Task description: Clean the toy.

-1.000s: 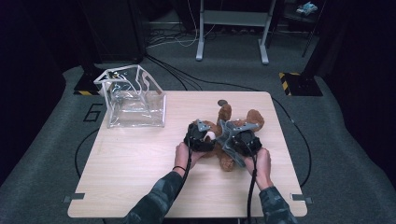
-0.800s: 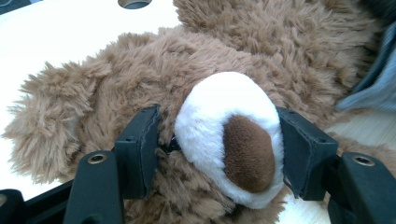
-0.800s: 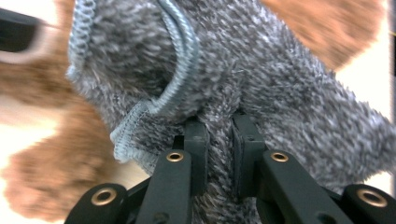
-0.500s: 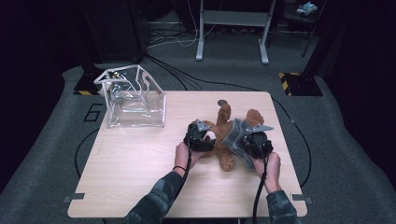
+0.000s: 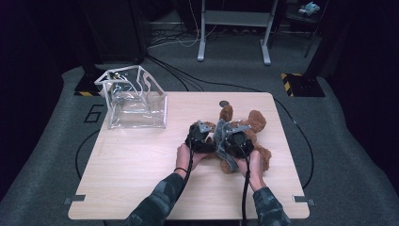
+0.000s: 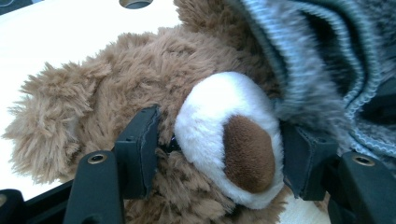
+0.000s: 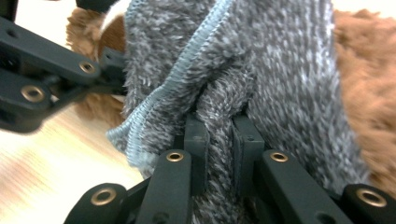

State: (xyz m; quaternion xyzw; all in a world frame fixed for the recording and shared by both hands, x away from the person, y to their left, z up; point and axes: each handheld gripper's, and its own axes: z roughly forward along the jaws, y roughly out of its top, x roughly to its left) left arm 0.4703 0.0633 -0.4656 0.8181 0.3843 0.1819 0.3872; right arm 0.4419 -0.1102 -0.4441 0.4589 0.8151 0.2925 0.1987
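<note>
Brown teddy bear [image 5: 249,129] lay on its back near the middle-right of the worktop [image 5: 141,174], partly wrapped in a grey fleece garment [image 7: 280,70] with a ribbed blue-grey hem. Left claw [image 6: 219,154] was clamped on the bear's white muzzle [image 6: 229,135], pads pressing either side of the snout, pinning the head. Right claw [image 7: 218,154] was clenched on a pinched fold of the grey fleece, jaws nearly together with fabric bunched between them. In the high view both claws sat side by side over the bear, left claw [image 5: 200,136], right claw [image 5: 235,141], with the person's hands coming in from the near edge.

Step in hand, judged: dressing or undressing the bear, fabric being dragged across the body while the head was held. Which way it was going could not be told.

Next move likely called for a steady pull on the fleece without letting the head slip, and probably a regrip further along the hem.

A clear plastic bag with white trim [image 5: 134,101] stood well apart at the far-left corner. Cables ran on the floor [image 5: 339,141] beyond.
</note>
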